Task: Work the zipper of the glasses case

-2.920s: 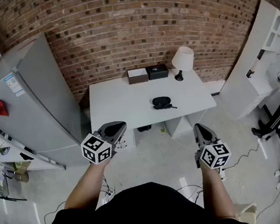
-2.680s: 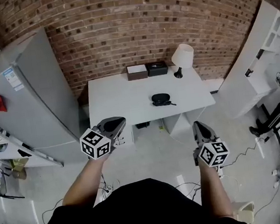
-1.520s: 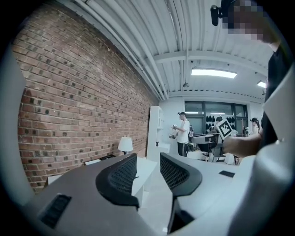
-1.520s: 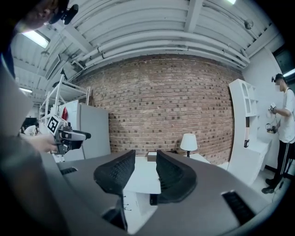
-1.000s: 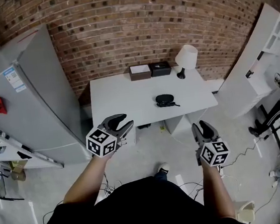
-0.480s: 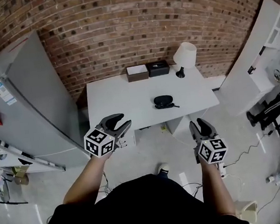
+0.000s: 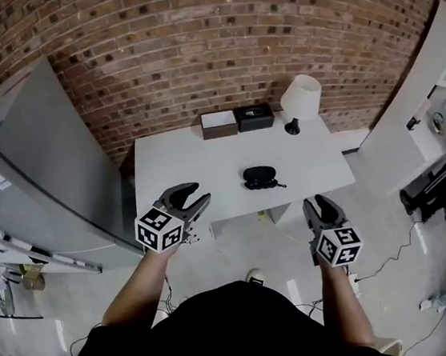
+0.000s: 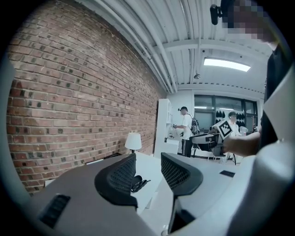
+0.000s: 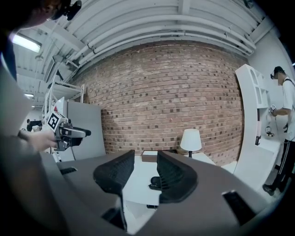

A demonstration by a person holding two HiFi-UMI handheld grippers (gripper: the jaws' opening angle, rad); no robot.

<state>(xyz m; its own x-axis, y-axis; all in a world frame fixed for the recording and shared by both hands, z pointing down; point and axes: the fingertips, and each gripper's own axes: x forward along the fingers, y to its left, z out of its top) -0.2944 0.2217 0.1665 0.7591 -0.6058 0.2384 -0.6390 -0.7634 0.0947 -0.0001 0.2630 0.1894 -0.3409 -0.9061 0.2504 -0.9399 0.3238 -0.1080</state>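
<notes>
Head view: glasses case [image 7: 258, 177] on white table [image 7: 182, 170], well apart from both grippers. Left gripper [image 7: 192, 195] near-left of case, jaws apart, empty. Right gripper [image 7: 318, 202] near-right, jaws apart, empty.

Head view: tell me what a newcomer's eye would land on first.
The red brick wall fills the top of the picture, with a white table set against it. A small black glasses case lies alone near the table's middle, and a white lamp stands at its back right corner. In front, the left claw and the right claw are open and empty, pointing toward the table.
</notes>
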